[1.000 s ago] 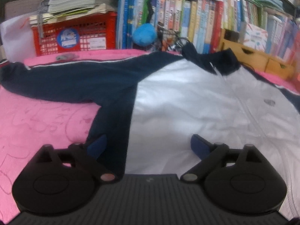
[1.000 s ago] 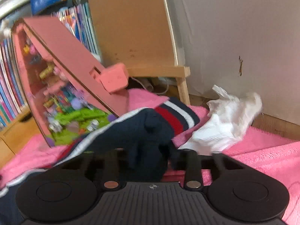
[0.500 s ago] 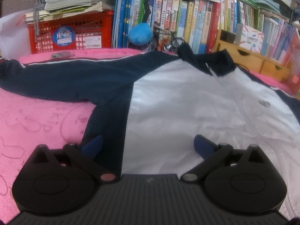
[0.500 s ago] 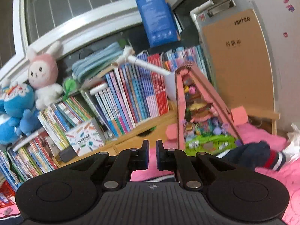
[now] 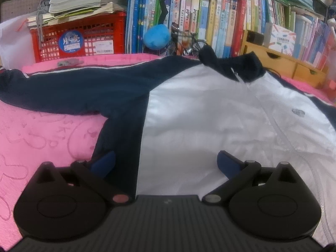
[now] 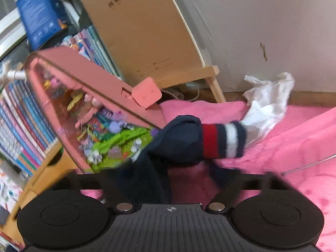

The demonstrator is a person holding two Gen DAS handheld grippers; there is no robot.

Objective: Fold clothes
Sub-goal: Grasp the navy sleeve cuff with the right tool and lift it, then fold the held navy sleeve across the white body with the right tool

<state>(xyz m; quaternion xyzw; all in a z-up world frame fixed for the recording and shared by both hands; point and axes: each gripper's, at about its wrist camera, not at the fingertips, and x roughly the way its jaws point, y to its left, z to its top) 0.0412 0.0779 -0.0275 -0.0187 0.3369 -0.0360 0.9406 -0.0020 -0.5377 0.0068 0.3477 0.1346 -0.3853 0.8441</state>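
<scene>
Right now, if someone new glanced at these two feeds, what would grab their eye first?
The jacket, white body with navy sleeves, spread flat on the pink blanket, with the open left claw low over its hem. In the right view, the striped cuff lies bunched ahead of the open right claw, beside a pink toy house and a crumpled white bag.

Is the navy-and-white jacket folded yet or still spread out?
Spread out. The navy-and-white zip jacket lies flat, front up, on the pink blanket, its navy sleeve stretched sideways. The open left gripper hovers at its hem.
</scene>
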